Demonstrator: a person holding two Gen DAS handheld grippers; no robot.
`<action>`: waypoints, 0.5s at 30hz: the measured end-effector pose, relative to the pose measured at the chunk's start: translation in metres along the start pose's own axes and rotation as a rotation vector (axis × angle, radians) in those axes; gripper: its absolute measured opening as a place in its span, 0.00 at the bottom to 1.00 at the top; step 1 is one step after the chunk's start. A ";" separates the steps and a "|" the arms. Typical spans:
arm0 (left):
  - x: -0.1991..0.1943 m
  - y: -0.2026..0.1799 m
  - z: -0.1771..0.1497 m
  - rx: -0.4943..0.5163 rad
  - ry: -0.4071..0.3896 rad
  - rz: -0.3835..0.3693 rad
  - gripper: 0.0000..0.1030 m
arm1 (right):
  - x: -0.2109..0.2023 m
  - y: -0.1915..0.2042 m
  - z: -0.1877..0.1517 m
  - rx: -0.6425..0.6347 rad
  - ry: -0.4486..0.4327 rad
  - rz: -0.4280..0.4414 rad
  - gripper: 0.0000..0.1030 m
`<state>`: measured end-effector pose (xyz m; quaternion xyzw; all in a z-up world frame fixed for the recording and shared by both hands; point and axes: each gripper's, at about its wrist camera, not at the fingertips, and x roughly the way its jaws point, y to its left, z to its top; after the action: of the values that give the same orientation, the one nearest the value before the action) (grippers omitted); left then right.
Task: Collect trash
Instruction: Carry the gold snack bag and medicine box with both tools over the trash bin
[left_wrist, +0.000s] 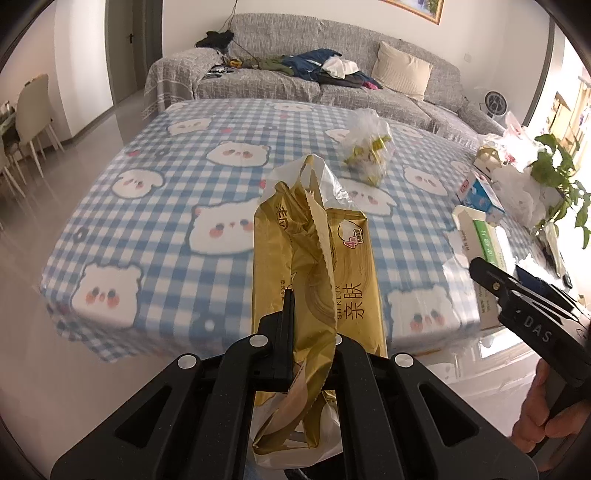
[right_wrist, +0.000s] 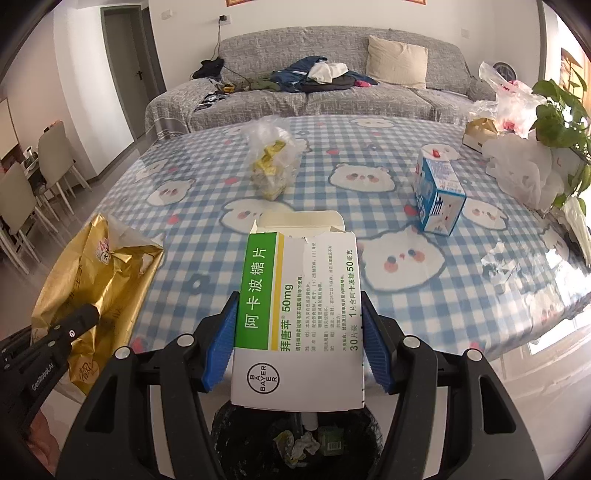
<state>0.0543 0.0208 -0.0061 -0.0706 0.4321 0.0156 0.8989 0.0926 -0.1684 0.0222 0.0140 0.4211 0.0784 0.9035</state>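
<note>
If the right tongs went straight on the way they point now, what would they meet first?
Probably the checked tablecloth, just beyond the medicine box the right tongs hold; the clear bag of scraps lies farther along. Depth is uncertain.

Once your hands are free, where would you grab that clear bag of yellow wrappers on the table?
By the gathered, crinkled top of the clear bag, coming from above with the tool's fingers either side of the neck. The bag stands upright on the checked tablecloth, its loose wrappers bulge below, and the narrow bunched top should suit a pinch best.
</note>
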 end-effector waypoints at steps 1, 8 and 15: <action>-0.004 0.000 -0.005 0.001 -0.003 -0.001 0.00 | -0.002 0.001 -0.005 -0.004 0.000 0.000 0.57; -0.021 0.008 -0.038 -0.009 -0.013 0.000 0.00 | -0.016 0.006 -0.036 -0.025 0.006 -0.001 0.57; -0.039 0.016 -0.071 -0.027 -0.018 -0.010 0.00 | -0.033 0.007 -0.070 -0.047 0.011 -0.003 0.57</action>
<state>-0.0263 0.0276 -0.0211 -0.0847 0.4234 0.0177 0.9018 0.0177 -0.1690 0.0030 -0.0083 0.4243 0.0871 0.9013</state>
